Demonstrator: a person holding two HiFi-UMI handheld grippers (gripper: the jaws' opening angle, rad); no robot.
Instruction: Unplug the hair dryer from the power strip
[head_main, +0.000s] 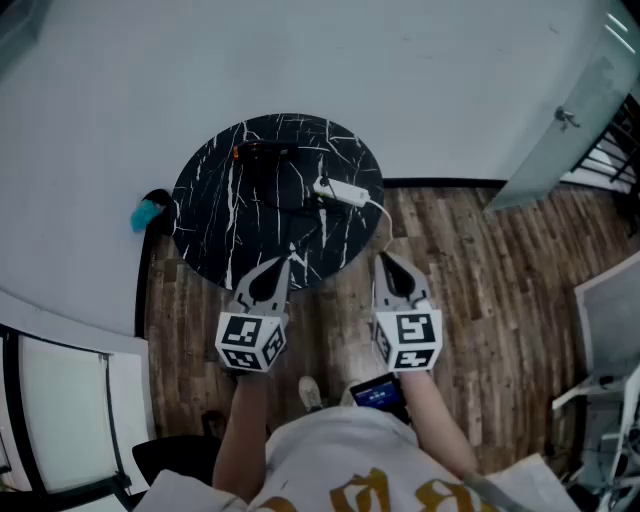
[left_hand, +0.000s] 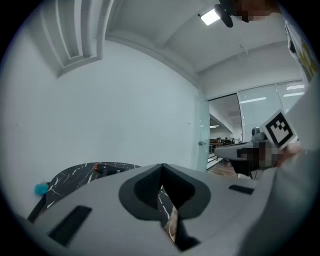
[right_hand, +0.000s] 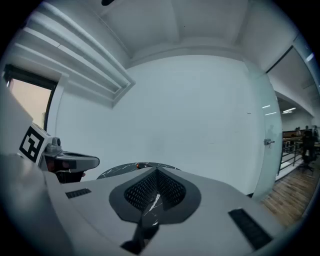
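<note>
Jaws shut; left tool (head_main: 286, 261), right tool (head_main: 385, 260) parallel, empty.

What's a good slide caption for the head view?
Shut left gripper and shut right gripper poised before a black marbled table bearing hair dryer and power strip.

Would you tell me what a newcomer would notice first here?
The round black marble-patterned table stands beside the white wall, a white power strip on its right part and a dark hair dryer at its far edge. Nearer, the left gripper and right gripper hang shut and empty.
</note>
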